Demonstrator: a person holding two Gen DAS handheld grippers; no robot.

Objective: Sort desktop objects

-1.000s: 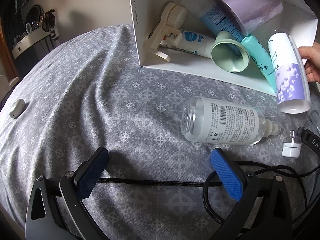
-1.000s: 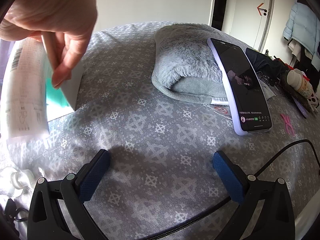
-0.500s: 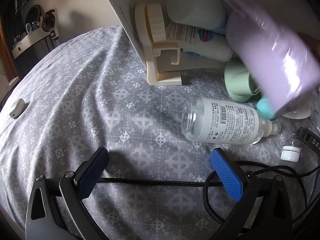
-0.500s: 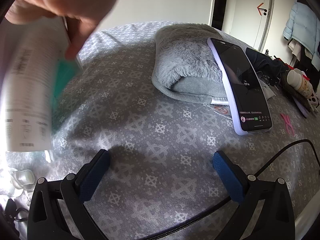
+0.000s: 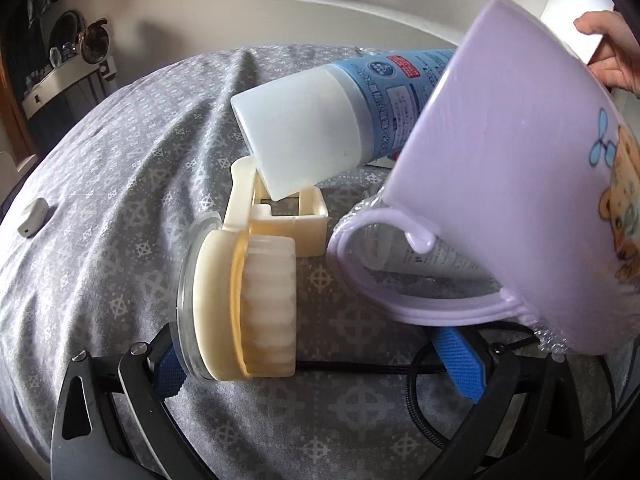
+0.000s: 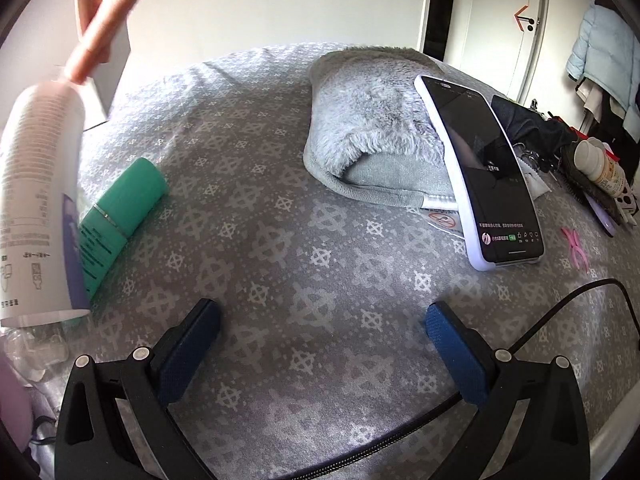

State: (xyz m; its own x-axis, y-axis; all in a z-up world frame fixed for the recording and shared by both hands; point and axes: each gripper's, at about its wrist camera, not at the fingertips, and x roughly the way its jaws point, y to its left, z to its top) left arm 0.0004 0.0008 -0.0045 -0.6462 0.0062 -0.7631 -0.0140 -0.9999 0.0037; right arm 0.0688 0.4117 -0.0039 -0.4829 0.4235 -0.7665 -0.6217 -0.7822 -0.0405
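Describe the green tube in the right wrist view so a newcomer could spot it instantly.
On the grey patterned bedspread, look left, away from the phone. The green tube lies flat beside the white bottle; it is the only green item.

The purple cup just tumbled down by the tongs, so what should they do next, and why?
Probably wait. The purple cup and blue bottle look mid-spill from a white box tipped by a bare hand. Both tongs, left and right, are open and empty.
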